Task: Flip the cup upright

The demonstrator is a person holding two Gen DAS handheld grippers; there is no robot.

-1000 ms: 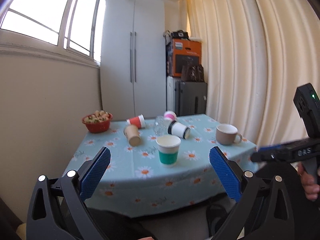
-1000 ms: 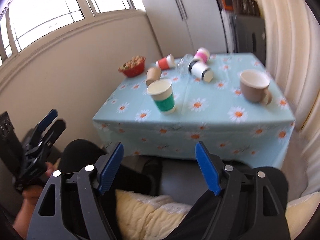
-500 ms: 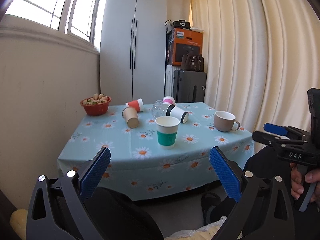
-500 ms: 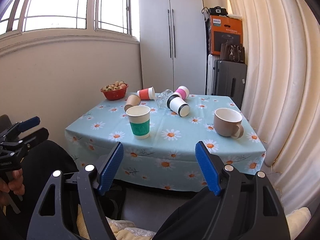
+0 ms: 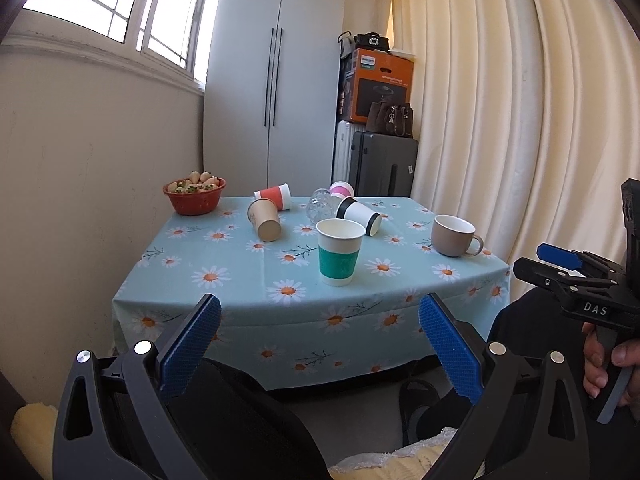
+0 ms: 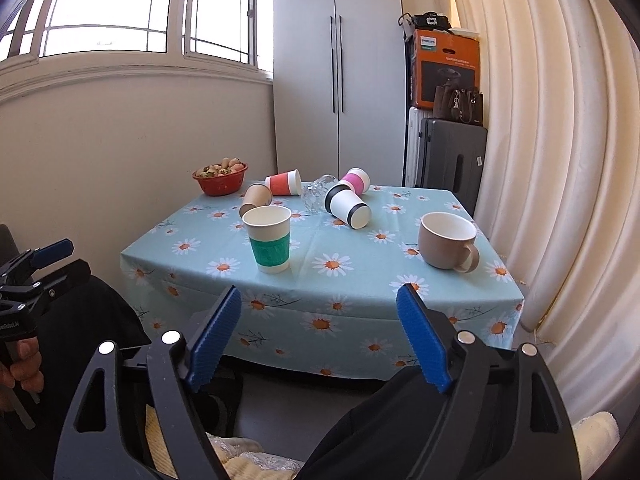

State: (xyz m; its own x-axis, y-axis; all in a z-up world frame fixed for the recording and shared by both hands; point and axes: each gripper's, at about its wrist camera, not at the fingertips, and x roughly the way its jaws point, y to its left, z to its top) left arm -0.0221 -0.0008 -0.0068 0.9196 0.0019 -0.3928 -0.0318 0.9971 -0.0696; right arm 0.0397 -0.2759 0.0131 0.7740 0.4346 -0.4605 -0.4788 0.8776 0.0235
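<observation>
Partly hidden: pink cup (image 5: 342, 189) behind glass (image 5: 319, 209)

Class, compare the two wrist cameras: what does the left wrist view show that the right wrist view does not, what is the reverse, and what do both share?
Only the left wrist view shows the right gripper from the side, at its right edge. Only the right wrist view shows the left gripper, at its left edge. Both show the daisy-print tablecloth, the upright green-banded paper cup, the upright beige mug, the tipped paper cups and the red bowl.
</observation>
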